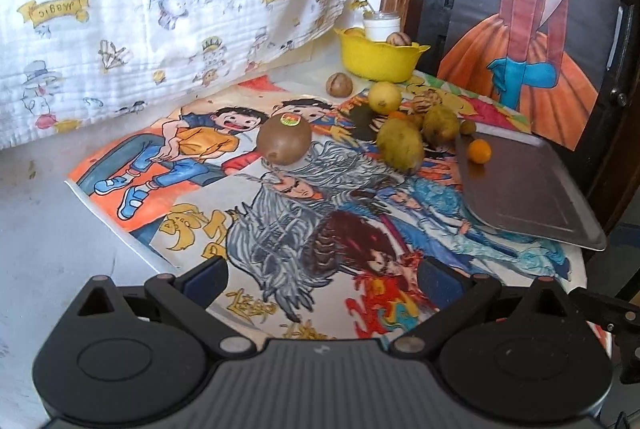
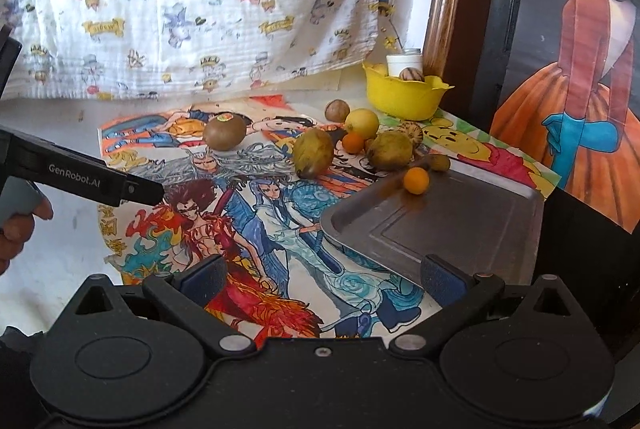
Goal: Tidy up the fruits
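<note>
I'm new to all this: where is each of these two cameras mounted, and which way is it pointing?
Left wrist view: sits on the left gripper, looking forward and down over the table at the kiwi; its own open fingers show.
Right wrist view: sits on the right gripper, facing the metal tray; its open fingers, the left gripper's side and a hand show.
Shared: kiwi, tray, yellow bowl, small orange fruit on the tray.
</note>
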The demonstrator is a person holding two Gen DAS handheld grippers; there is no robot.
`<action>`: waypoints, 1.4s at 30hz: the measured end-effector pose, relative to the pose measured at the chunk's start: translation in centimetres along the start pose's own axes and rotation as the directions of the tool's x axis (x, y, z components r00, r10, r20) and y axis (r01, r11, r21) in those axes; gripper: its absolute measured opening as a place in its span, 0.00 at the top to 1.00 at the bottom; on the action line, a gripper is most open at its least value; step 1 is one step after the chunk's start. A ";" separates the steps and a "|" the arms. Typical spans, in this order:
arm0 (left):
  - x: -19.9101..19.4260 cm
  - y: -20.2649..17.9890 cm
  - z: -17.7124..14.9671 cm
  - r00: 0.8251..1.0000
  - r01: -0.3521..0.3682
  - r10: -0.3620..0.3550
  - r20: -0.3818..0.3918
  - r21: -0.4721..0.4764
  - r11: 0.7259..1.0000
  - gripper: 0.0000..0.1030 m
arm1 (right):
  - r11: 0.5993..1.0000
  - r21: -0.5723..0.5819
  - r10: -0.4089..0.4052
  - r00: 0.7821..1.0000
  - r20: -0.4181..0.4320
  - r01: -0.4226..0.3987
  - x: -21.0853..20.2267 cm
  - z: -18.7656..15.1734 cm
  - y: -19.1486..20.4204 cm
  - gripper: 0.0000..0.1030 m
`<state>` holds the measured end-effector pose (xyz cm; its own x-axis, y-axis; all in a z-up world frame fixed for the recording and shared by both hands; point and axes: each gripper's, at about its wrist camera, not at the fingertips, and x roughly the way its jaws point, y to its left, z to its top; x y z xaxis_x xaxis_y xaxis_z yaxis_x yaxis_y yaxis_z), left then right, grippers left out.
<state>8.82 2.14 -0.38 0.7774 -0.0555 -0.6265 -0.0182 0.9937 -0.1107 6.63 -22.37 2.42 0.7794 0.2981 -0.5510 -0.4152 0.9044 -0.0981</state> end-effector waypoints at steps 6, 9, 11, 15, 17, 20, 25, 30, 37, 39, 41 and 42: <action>1.3 1.4 1.0 1.000 -0.013 0.013 -0.003 -0.005 1.000 0.00 | 0.999 -0.042 0.009 1.000 0.001 -0.009 1.7 1.9 0.1 0.01; 2.2 2.3 1.8 1.000 -0.024 0.024 -0.003 -0.009 1.000 0.00 | 0.998 -0.067 0.011 1.000 0.008 -0.010 2.9 3.2 0.2 0.01; 2.9 2.9 2.4 1.000 -0.025 0.025 -0.001 -0.003 1.000 0.00 | 0.996 -0.085 0.009 1.000 0.008 -0.008 3.9 4.0 0.2 0.01; 4.4 4.1 3.7 1.000 -0.021 0.020 0.014 0.024 1.000 0.00 | 0.989 -0.146 0.012 1.000 0.007 -0.011 6.2 5.9 0.5 0.01; 5.3 4.6 4.5 1.000 -0.022 0.021 0.014 0.035 0.999 0.00 | 0.983 -0.181 0.027 1.000 0.007 -0.025 7.4 6.8 0.6 0.01; 6.8 5.1 5.8 1.000 -0.017 0.016 0.014 0.044 0.999 0.00 | 0.973 -0.227 0.044 0.999 -0.004 -0.044 9.8 8.2 0.3 0.01; 9.8 4.8 7.8 1.000 -0.001 0.000 0.013 0.059 0.998 0.00 | 0.963 -0.260 0.068 0.997 -0.036 -0.076 14.4 9.8 -0.6 0.01; 12.3 4.6 8.6 1.000 -0.002 0.002 -0.001 0.046 0.999 0.00 | 0.963 -0.250 0.085 0.995 -0.061 -0.098 17.9 10.1 -1.5 0.04; 14.5 4.7 9.4 1.000 -0.010 0.010 -0.025 0.007 1.000 0.00 | 0.967 -0.205 0.135 0.985 -0.105 -0.154 21.2 10.4 -1.6 0.10; 14.7 4.8 9.4 1.000 -0.006 0.007 -0.024 0.004 1.000 0.01 | 0.965 -0.199 0.147 0.982 -0.115 -0.168 21.8 10.4 -1.4 0.13; 15.1 4.8 9.6 1.000 -0.001 0.001 -0.028 0.006 1.000 0.01 | 0.964 -0.200 0.153 0.980 -0.125 -0.176 22.3 10.5 -1.2 0.15; 15.2 4.8 9.7 1.000 0.002 -0.002 -0.030 0.007 1.000 0.01 | 0.963 -0.201 0.154 0.980 -0.128 -0.178 22.5 10.5 -1.1 0.18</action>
<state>26.63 6.98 -2.97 0.7585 -0.0602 -0.6488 -0.0121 0.9943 -0.1064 29.55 -13.45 -1.21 0.6395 0.3924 -0.6611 -0.6330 0.7568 -0.1631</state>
